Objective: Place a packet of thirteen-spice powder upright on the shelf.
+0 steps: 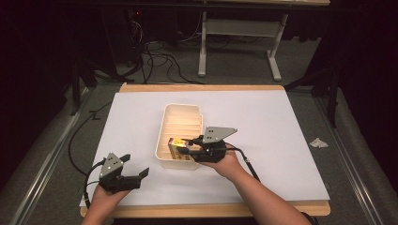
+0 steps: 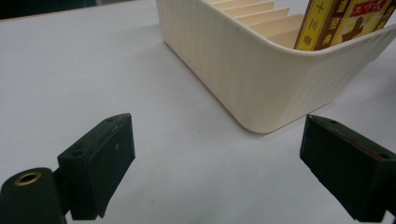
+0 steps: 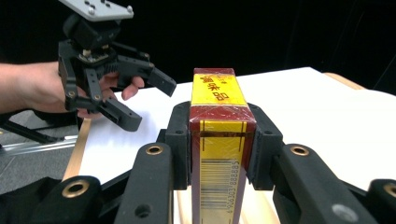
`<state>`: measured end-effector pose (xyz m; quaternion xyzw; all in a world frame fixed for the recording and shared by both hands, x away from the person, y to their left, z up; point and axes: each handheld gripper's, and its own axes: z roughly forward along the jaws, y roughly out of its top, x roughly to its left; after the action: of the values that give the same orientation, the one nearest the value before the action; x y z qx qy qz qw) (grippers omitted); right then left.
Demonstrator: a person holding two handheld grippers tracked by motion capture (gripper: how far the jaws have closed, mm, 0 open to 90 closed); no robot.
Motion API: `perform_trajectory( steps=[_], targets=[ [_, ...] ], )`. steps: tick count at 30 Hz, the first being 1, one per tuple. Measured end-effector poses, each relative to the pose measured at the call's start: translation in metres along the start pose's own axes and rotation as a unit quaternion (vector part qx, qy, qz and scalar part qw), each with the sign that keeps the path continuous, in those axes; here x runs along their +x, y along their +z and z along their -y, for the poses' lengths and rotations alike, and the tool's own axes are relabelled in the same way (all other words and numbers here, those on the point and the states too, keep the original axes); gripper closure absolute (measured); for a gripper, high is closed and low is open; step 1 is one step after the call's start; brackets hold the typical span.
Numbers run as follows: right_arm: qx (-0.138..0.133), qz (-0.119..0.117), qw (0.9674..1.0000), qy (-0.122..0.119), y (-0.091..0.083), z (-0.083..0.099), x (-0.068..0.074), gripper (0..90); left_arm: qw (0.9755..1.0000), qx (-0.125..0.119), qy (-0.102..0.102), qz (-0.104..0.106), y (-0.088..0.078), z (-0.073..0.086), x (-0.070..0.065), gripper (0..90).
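A cream ribbed plastic bin (image 1: 162,140) stands on the white table sheet (image 1: 263,122), its rounded near corner close in the left gripper view (image 2: 261,84). My right gripper (image 1: 185,151) is shut on a yellow and dark red box (image 1: 178,149) with a barcode (image 3: 219,154), held over the bin's near end; both pads (image 3: 180,140) press its sides. That box also shows standing in the bin (image 2: 343,21). My left gripper (image 1: 136,168) hovers open near the table's front left, jaws wide apart with nothing between them (image 2: 217,163). It appears in the right gripper view as well (image 3: 140,100).
The table's wooden front edge (image 1: 211,210) runs just behind the hands. Beyond the table stand a white frame (image 1: 239,33) and cables on the floor (image 1: 155,56). A crumpled scrap of paper (image 1: 319,143) lies on the floor to the right.
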<state>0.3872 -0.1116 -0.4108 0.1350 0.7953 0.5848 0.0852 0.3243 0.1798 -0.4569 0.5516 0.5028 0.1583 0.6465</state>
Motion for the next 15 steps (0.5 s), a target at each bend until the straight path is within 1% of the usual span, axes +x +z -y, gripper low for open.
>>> perform_trajectory(
  steps=[9, 11, 15],
  targets=[
    [0.010, -0.001, 1.0000, 0.001, 0.007, 0.008, -0.001, 68.7, 1.0000, 0.001, -0.001, 0.001, 0.000, 0.000, 0.000, 10.9],
    [0.014, 0.000, 0.9999, 0.004, 0.008, 0.009, -0.001, 68.6, 1.0000, 0.001, -0.002, 0.001, 0.000, 0.000, 0.000, 11.0],
    [0.025, 0.001, 0.9997, 0.001, 0.011, 0.014, 0.000, 68.4, 1.0000, 0.002, -0.002, 0.001, 0.000, 0.000, 0.000, 11.0]
  ],
)
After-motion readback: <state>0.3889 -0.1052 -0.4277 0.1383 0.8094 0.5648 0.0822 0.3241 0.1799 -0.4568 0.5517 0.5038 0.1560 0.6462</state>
